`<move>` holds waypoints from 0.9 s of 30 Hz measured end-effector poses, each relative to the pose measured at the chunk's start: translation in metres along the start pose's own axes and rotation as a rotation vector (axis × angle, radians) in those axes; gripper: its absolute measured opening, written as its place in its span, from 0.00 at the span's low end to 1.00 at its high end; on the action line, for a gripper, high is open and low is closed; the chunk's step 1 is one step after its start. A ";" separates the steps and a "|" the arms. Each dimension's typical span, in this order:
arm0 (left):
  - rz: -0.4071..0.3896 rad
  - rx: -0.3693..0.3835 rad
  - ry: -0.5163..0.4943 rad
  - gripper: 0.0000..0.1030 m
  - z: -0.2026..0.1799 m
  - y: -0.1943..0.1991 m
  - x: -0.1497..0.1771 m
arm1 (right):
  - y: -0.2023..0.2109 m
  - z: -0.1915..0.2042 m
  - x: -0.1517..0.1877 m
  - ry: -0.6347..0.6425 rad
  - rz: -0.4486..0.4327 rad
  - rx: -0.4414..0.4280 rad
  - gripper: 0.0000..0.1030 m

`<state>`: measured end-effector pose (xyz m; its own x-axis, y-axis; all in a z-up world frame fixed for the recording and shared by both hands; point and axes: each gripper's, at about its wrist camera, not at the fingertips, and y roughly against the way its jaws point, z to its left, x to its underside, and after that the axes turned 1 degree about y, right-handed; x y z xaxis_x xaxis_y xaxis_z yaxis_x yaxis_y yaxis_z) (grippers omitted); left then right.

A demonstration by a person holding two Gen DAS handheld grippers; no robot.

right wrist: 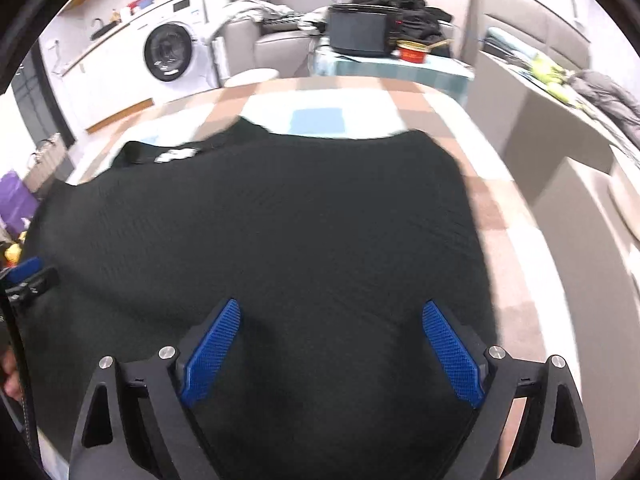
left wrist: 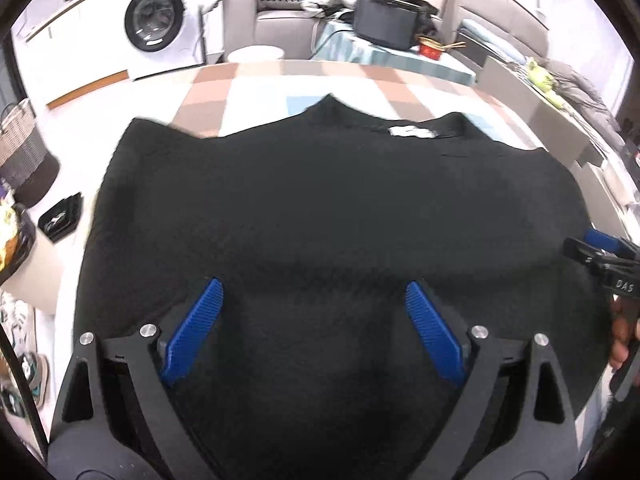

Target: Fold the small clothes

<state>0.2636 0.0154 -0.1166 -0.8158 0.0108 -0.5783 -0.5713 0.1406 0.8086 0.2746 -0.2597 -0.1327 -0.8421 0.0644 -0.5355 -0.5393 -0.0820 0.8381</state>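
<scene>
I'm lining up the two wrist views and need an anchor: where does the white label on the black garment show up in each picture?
Left wrist view: the white label sits upper right of centre, near the far edge of the black garment.
Right wrist view: the white label sits upper left, near the same far edge.
Shared landmark: the washing machine, upper left in both.

Spread wide over the checked tablecloth (left wrist: 248, 80): a black garment (left wrist: 320, 208), flat, nothing standing on it. Bare cloth at 12 o'clock beyond the collar and along 3 o'clock in the right wrist view. Crowding the left gripper (left wrist: 314, 300) at 3 o'clock: the right gripper (left wrist: 600, 256).
</scene>
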 end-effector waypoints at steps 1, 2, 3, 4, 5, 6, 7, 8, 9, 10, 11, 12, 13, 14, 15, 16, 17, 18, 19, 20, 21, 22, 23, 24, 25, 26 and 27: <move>-0.002 0.003 -0.011 0.90 -0.005 -0.002 -0.002 | -0.002 0.011 -0.004 0.014 -0.006 -0.017 0.92; 0.001 0.008 -0.021 0.90 -0.010 -0.006 -0.005 | -0.004 0.018 -0.007 0.026 -0.009 -0.034 0.92; 0.009 0.015 -0.032 0.90 -0.015 -0.010 -0.008 | -0.006 0.026 -0.009 0.037 -0.010 -0.050 0.92; 0.021 0.017 -0.045 0.90 -0.019 -0.016 -0.010 | -0.011 0.036 -0.012 0.055 -0.005 -0.070 0.92; 0.030 0.002 -0.055 0.90 -0.021 -0.021 -0.011 | -0.016 0.040 -0.013 0.065 0.001 -0.082 0.92; 0.027 -0.024 -0.066 0.90 -0.023 -0.025 -0.012 | -0.021 0.045 -0.015 0.073 0.010 -0.085 0.92; 0.027 -0.043 -0.075 0.90 -0.024 -0.028 -0.013 | -0.025 0.048 -0.015 0.084 0.016 -0.076 0.92; 0.029 -0.057 -0.079 0.90 -0.022 -0.029 -0.014 | -0.029 0.050 -0.017 0.098 0.014 -0.043 0.92; 0.027 -0.077 -0.071 0.90 -0.017 -0.029 -0.015 | -0.033 0.048 -0.018 0.101 0.015 -0.014 0.92; 0.025 -0.093 -0.058 0.91 -0.012 -0.031 -0.017 | -0.034 0.045 -0.018 0.093 0.012 -0.027 0.92; 0.025 -0.087 -0.035 0.92 -0.003 -0.031 -0.018 | -0.033 0.040 -0.019 0.081 0.009 -0.030 0.93; 0.023 -0.075 -0.021 0.92 0.003 -0.030 -0.018 | -0.032 0.034 -0.020 0.065 0.006 -0.007 0.93; 0.018 -0.086 -0.013 0.94 0.008 -0.028 -0.018 | -0.033 0.030 -0.021 0.055 0.005 0.012 0.93; 0.016 -0.114 -0.009 0.96 0.012 -0.028 -0.018 | -0.034 0.022 -0.021 0.039 0.006 0.057 0.93; 0.013 -0.124 0.000 0.97 0.016 -0.028 -0.020 | -0.035 0.014 -0.021 0.022 0.007 0.090 0.93; 0.015 -0.117 0.013 0.96 0.019 -0.028 -0.020 | -0.033 0.007 -0.021 -0.002 0.007 0.080 0.93; 0.019 -0.106 0.027 0.96 0.021 -0.028 -0.020 | -0.033 0.002 -0.021 -0.021 0.012 0.080 0.93; 0.016 -0.106 0.038 0.96 0.022 -0.028 -0.021 | -0.033 -0.001 -0.021 -0.031 0.015 0.091 0.93; 0.009 -0.107 0.042 0.95 0.020 -0.026 -0.022 | -0.034 -0.002 -0.023 -0.032 0.017 0.089 0.93; 0.004 -0.103 0.038 0.95 0.018 -0.025 -0.023 | -0.032 -0.002 -0.023 -0.031 0.016 0.086 0.93; 0.000 -0.096 0.026 0.94 0.013 -0.022 -0.023 | -0.031 0.002 -0.025 -0.021 0.011 0.079 0.93; -0.009 -0.087 0.013 0.94 0.008 -0.020 -0.025 | -0.030 0.007 -0.026 -0.013 0.006 0.066 0.93; -0.019 -0.071 -0.002 0.94 0.002 -0.018 -0.026 | -0.027 0.006 -0.024 -0.009 0.000 0.050 0.93; -0.020 -0.061 -0.009 0.94 -0.003 -0.016 -0.026 | -0.026 0.009 -0.025 -0.006 -0.003 0.035 0.93; -0.018 -0.050 -0.013 0.94 -0.006 -0.017 -0.027 | -0.026 0.014 -0.025 -0.002 0.003 0.018 0.93; -0.014 -0.039 -0.018 0.94 -0.010 -0.020 -0.029 | -0.027 0.016 -0.026 0.002 0.006 0.007 0.93; -0.012 -0.039 -0.022 0.94 -0.013 -0.021 -0.030 | -0.030 0.020 -0.028 0.009 0.007 -0.003 0.93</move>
<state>0.2987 -0.0004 -0.1144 -0.8067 0.0309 -0.5901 -0.5848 0.1017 0.8048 0.3139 -0.2393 -0.1407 -0.8460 0.0550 -0.5303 -0.5331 -0.0859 0.8417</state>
